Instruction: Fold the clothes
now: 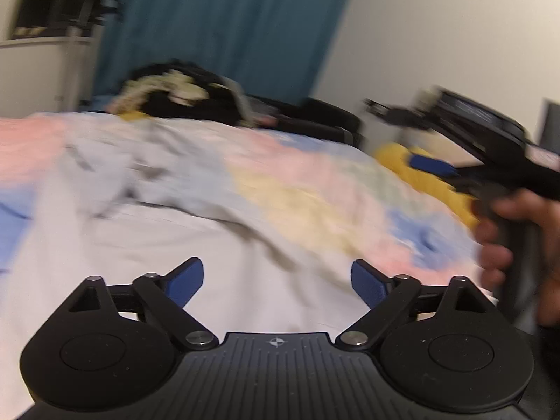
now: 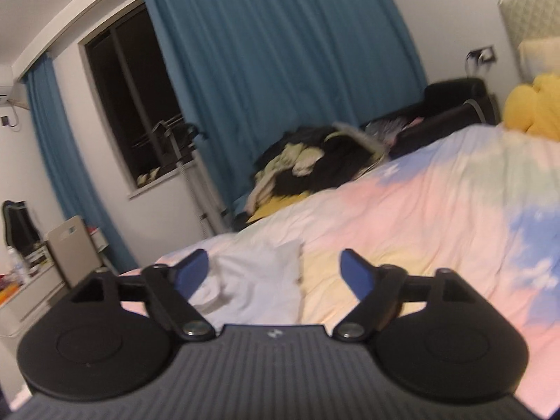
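- Left gripper: its blue-padded fingers stand spread with nothing between them, hovering over the pale white-grey garment that lies rumpled on the bed.
- Right gripper: fingers spread too, empty — the same garment shows just beyond them as a flat white panel.
- The garment rests on the pastel pink, yellow and blue duvet, near its closer edge.
- Judged step: between grasps, neither gripper holding cloth; the next move calls for picking an edge or corner and pinching it cleanly.
- Farther off — a dark heap of unfolded clothes waits at the bed's far side, before the teal curtain.
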Demonstrator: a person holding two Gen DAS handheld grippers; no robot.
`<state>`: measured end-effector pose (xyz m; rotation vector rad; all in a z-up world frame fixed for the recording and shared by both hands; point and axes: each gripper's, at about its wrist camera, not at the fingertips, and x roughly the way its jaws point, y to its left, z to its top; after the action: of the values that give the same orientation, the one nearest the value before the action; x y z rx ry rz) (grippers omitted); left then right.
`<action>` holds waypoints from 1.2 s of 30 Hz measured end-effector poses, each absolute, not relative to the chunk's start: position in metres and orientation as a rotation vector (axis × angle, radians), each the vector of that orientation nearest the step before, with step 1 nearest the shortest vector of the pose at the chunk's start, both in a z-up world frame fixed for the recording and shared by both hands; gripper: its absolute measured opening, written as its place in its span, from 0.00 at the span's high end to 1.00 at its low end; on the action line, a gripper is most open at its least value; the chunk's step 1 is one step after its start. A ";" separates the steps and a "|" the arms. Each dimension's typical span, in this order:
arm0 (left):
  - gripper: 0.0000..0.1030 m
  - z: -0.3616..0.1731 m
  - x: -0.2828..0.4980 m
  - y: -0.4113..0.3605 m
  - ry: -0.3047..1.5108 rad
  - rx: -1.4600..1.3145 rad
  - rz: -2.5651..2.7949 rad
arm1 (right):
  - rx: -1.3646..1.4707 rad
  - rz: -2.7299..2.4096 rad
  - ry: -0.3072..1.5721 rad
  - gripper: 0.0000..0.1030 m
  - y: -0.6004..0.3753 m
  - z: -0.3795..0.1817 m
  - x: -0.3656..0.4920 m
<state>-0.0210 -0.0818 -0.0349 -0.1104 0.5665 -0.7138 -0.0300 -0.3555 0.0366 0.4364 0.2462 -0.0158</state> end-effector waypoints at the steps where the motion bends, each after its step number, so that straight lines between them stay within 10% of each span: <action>1: 0.21 -0.038 -0.023 -0.092 0.582 -0.107 -0.744 | 0.444 -0.017 0.246 0.18 -0.360 0.036 -0.031; 7: 0.46 -0.073 -0.017 -0.144 0.729 -0.143 -0.873 | 0.565 -0.042 0.213 0.18 -0.394 0.030 -0.040; 18: 0.21 -0.115 -0.014 -0.187 0.885 -0.044 -0.907 | 0.578 -0.053 0.249 0.17 -0.406 0.013 -0.029; 19: 0.24 -0.113 -0.017 -0.189 0.876 -0.016 -0.890 | 0.576 -0.055 0.250 0.17 -0.406 0.013 -0.028; 23: 0.89 -0.108 -0.017 -0.181 0.868 0.035 -0.842 | 0.561 -0.072 0.257 0.17 -0.403 0.012 -0.027; 36: 0.93 -0.043 -0.005 -0.046 0.925 -0.266 -0.747 | 0.484 -0.038 0.228 0.17 -0.385 0.017 -0.027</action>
<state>-0.0048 -0.0465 -0.0425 -0.2662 0.9246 -0.7473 -0.0266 -0.3849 0.0170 0.4843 0.2283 -0.0379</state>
